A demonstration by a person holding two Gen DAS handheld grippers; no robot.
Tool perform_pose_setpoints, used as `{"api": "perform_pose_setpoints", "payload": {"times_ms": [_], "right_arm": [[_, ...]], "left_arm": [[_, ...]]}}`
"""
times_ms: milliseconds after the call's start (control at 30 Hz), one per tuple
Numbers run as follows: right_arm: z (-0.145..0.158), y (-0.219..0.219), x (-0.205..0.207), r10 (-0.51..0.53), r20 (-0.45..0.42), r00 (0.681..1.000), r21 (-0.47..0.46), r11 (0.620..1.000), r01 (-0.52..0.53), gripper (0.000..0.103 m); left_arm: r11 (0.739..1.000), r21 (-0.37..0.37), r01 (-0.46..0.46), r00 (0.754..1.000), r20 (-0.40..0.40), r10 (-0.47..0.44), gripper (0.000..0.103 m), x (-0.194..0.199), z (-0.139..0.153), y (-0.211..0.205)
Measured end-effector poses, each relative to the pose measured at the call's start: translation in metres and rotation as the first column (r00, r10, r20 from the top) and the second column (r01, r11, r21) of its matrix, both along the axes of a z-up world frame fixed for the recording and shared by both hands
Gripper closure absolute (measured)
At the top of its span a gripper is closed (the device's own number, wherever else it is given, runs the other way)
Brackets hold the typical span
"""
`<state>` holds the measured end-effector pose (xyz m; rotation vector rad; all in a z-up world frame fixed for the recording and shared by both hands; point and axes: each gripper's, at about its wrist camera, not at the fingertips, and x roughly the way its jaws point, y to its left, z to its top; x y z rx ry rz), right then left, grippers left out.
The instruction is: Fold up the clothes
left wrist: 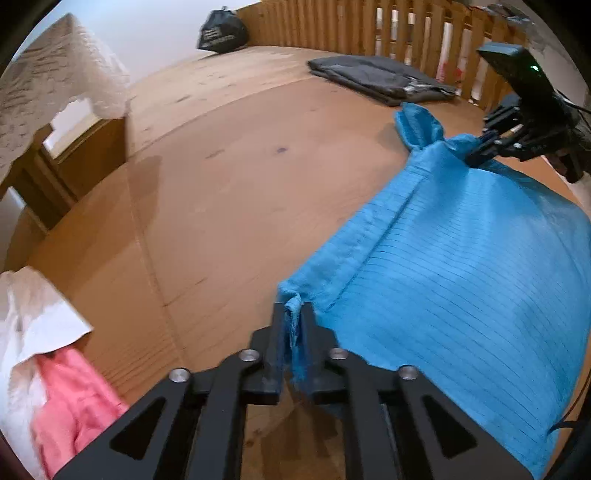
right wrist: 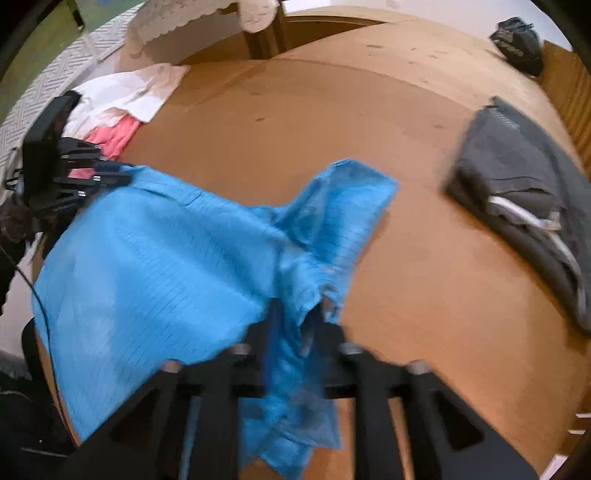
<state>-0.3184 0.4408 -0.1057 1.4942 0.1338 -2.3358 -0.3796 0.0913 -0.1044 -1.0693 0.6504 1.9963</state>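
Note:
A bright blue striped garment hangs stretched between my two grippers above the wooden table. My left gripper is shut on one corner of it, cloth bunched between the fingers. In the same view my right gripper pinches the far corner, with a loose flap sticking up beside it. From the right wrist, the blue garment spreads to the left and my right gripper is shut on a bunched fold, with cloth draping over its fingers. My left gripper holds the opposite corner there.
A folded dark grey garment lies at the far side of the table near a wooden slat railing. White cloth and pink cloth sit piled at the table's left edge. A black bag rests in the far corner.

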Motion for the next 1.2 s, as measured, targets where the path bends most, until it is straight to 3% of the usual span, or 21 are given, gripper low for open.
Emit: {"api": "perform_pose_setpoints", "payload": {"times_ms": [133,200,333,433,500,533,667,767,900,1000,1133,1200], "right_arm": [[0.049,0.016,0.029,-0.103,-0.144,0.984,-0.031,0.995,0.099,0.062],[0.063,0.005,0.045,-0.082,-0.206,0.975,-0.044,0.996,0.074,0.061],[0.03,-0.02,0.038,-0.019,-0.176,0.984,-0.026,1.0,0.015,0.06],[0.003,-0.039,0.031,0.028,-0.149,0.988,-0.013,0.999,-0.03,0.06],[-0.014,-0.052,0.026,0.059,-0.131,0.99,-0.005,0.998,-0.06,0.06],[-0.019,-0.042,0.023,0.04,-0.114,0.993,-0.047,0.998,-0.045,0.061],[-0.006,-0.025,0.029,-0.026,-0.116,0.993,-0.062,0.998,0.019,0.061],[0.02,-0.027,0.058,-0.05,-0.149,0.988,-0.093,0.995,0.036,0.06],[0.04,-0.049,0.121,-0.007,-0.182,0.983,-0.105,0.994,-0.012,0.059],[0.028,-0.054,0.132,-0.003,-0.156,0.988,-0.057,0.998,-0.006,0.058],[0.013,-0.059,0.144,-0.003,-0.12,0.993,0.009,1.0,0.004,0.058],[0.005,-0.062,0.15,-0.003,-0.101,0.995,0.043,0.999,0.008,0.058]], "left_arm": [[0.994,0.049,-0.093,0.992,-0.082,0.097,0.085,0.011,0.041,-0.028],[0.996,0.074,-0.058,0.992,-0.105,0.066,0.085,0.037,0.054,-0.026],[0.991,0.113,0.067,0.996,-0.067,-0.06,0.08,0.085,0.047,-0.001],[0.992,0.044,0.114,0.991,-0.073,-0.111,0.08,0.097,0.023,0.022],[0.996,0.037,0.077,0.995,-0.071,-0.074,0.08,0.094,0.023,0.011],[0.998,0.035,0.055,0.996,-0.07,-0.052,0.08,0.093,0.023,0.005],[0.999,0.028,-0.032,0.997,-0.067,0.034,0.08,0.087,0.025,-0.022],[0.995,0.023,-0.097,0.993,-0.065,0.099,0.082,0.082,0.027,-0.042],[0.993,0.119,-0.022,0.998,-0.048,0.027,0.082,0.139,0.052,-0.049],[0.988,0.131,0.079,0.997,-0.015,-0.077,0.078,0.177,0.043,-0.037],[0.99,0.138,0.034,0.998,0.041,-0.04,0.078,0.187,0.025,-0.05],[0.987,0.16,0.02,0.998,0.063,-0.031,0.072,0.189,0.023,-0.068]]}}
